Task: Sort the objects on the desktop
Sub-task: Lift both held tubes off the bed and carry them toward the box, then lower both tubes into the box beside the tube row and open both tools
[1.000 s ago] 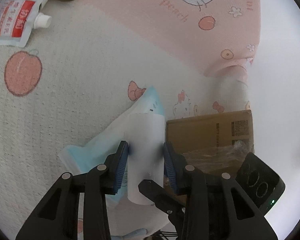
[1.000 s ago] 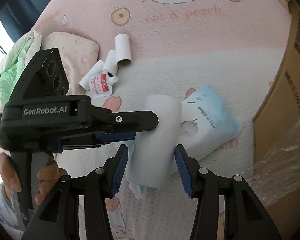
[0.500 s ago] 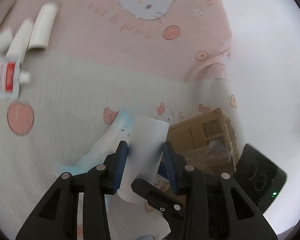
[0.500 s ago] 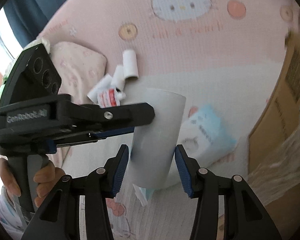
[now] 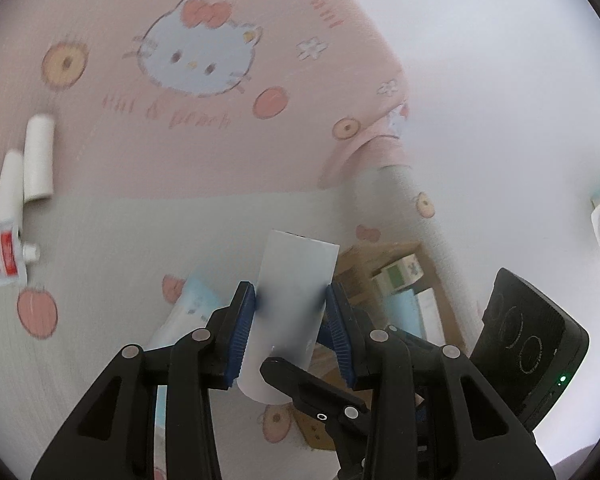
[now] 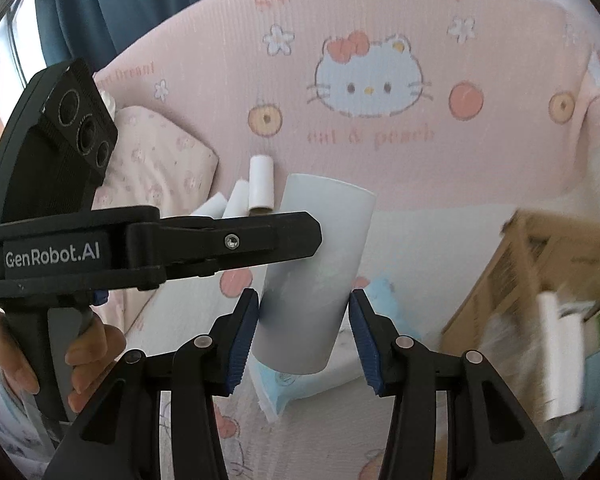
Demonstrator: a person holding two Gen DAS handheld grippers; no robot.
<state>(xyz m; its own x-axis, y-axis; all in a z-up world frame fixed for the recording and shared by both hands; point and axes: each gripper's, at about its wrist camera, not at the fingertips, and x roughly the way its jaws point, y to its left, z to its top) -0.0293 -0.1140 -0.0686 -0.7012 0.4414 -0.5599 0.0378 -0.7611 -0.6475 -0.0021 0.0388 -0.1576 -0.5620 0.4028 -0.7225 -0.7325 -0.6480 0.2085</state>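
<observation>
We hold the white roll [image 5: 296, 304] in the left hand-held gripper [image 5: 290, 312], its two blue pads pressed against the roll's sides, so that gripper is clamped on it. In the left wrist view the roll rises tilted from between the fingers, lifted clear of the bed sheet [image 5: 120, 240] below. The right hand-held gripper [image 6: 303, 322] brackets the same roll [image 6: 316, 276]: its left pad sits just at the roll's surface, while a thin gap shows at the right pad — we cannot tell whether it is really gripping. From the right wrist view the left gripper's black finger crosses in front of the roll from the left side, and our hand [image 6: 80, 352] wraps its handle.

Under the roll lies a light blue tissue packet [image 6: 292, 388] flat on the sheet, partly hidden by the roll and fingers. To the right stands an open cardboard box [image 6: 512, 276], its contents blurred; in the left wrist view a tape roll with a green patch [image 5: 396, 276] sits inside it.

Farther out, near the seam where the pink half of the Hello Kitty sheet meets the pale half, a few small white tubes [image 5: 38, 160] lie together, with a red-and-white spouted pouch [image 5: 0, 256] just beside them — well apart from both grippers.
</observation>
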